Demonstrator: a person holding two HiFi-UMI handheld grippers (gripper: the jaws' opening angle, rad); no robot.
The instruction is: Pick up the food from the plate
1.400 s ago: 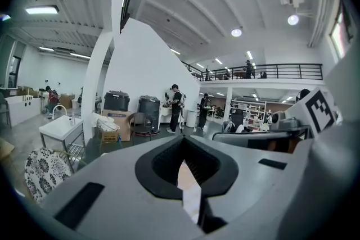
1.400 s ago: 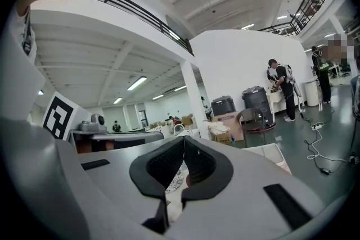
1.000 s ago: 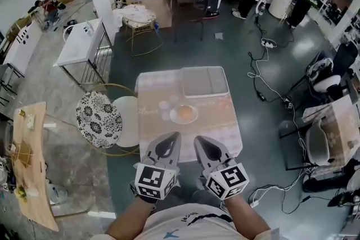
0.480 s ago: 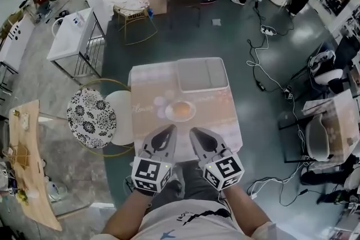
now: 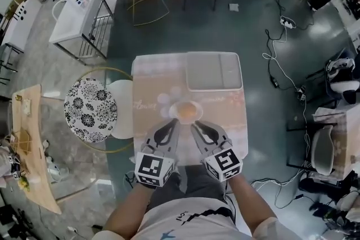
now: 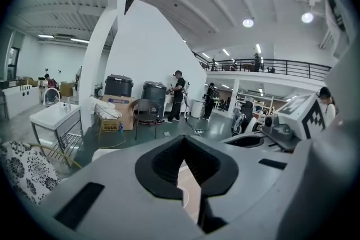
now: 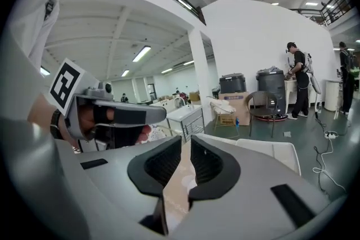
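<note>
Food (image 5: 185, 114), an orange-toned portion, is sitting on a white plate (image 5: 198, 110) near the middle of the tabletop (image 5: 228, 118). A grey tray (image 5: 214, 71) is lying on the far half of the tabletop, apart from the plate.

The left hand-held gripper (image 5: 172, 123) is pointing at the plate from the near edge, its tips just short of the rim. Its own view is showing the jaws meeting at the tips, with nothing between them. The right hand-held gripper (image 5: 194, 126) is hovering alongside, also just short of the plate. Its jaws are standing practically together, only a thin slit showing between them, and they are holding nothing. Neither gripper is touching the food.

A chair with a black-and-white patterned cushion (image 5: 90, 109) is standing left of the tabletop.
</note>
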